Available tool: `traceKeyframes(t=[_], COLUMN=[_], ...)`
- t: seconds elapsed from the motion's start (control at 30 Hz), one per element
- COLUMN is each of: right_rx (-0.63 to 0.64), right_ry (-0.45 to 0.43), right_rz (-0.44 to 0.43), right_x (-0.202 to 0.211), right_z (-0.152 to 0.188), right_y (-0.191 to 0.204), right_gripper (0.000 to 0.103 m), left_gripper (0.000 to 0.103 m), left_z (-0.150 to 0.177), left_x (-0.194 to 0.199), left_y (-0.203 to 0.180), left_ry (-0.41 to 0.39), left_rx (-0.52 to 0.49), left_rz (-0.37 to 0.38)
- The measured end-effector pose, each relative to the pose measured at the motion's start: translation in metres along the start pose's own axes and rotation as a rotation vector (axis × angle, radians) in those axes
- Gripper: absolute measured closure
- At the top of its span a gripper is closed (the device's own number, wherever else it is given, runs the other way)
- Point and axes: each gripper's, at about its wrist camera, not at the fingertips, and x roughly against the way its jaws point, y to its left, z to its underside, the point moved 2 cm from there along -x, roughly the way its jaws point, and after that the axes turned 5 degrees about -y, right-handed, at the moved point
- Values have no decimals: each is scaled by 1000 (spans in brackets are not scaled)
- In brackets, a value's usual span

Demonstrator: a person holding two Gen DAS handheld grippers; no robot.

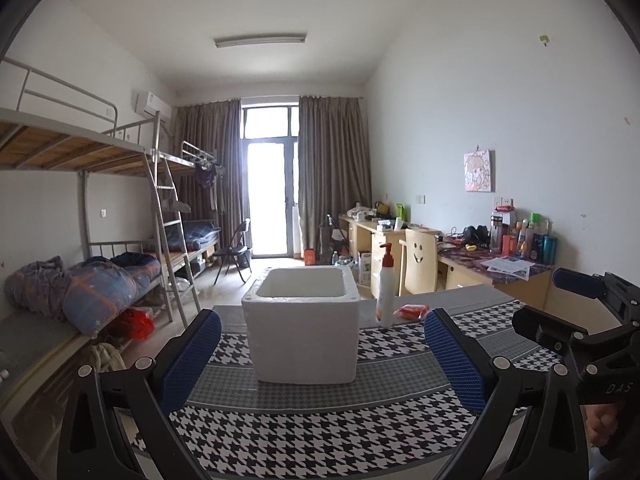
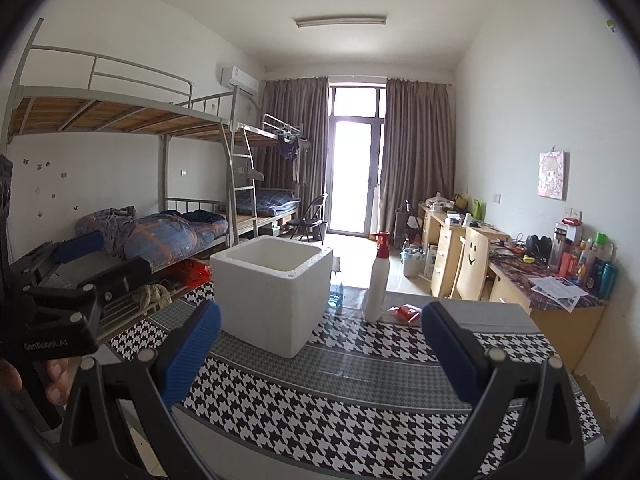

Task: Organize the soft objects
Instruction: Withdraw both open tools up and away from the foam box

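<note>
A white foam box [image 1: 302,328] [image 2: 274,290], open on top, stands on the houndstooth tablecloth [image 1: 320,440] [image 2: 360,400]. Right of it stands a white pump bottle with a red top [image 1: 386,288] [image 2: 378,280]. A small red soft packet [image 1: 412,311] [image 2: 405,312] lies beyond the bottle. My left gripper [image 1: 322,356] is open and empty, close in front of the box. My right gripper [image 2: 320,348] is open and empty, to the right of the left one. Each gripper shows at the edge of the other's view [image 1: 560,304] [image 2: 92,256].
Bunk beds with bedding [image 1: 100,284] [image 2: 160,232] line the left wall. Desks with bottles and clutter [image 1: 500,256] [image 2: 560,276] and a wooden chair [image 1: 420,260] stand on the right. A folding chair [image 2: 308,220] stands near the balcony door.
</note>
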Motion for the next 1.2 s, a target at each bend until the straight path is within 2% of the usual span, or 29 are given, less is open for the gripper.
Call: traceKeyframes(t=[0.67,1.2], right_rx=[-14,-78], right_ry=[7,38], right_rz=[-17,13], right_x=[19,23], right_z=[27,58], right_y=[10,2], right_gripper=[2,2], left_gripper=[1,1], left_z=[26,44], left_x=[10,17], left_y=[-5,-1], left_ry=[36,61], left_rx=[8,34], left_rz=[17,19])
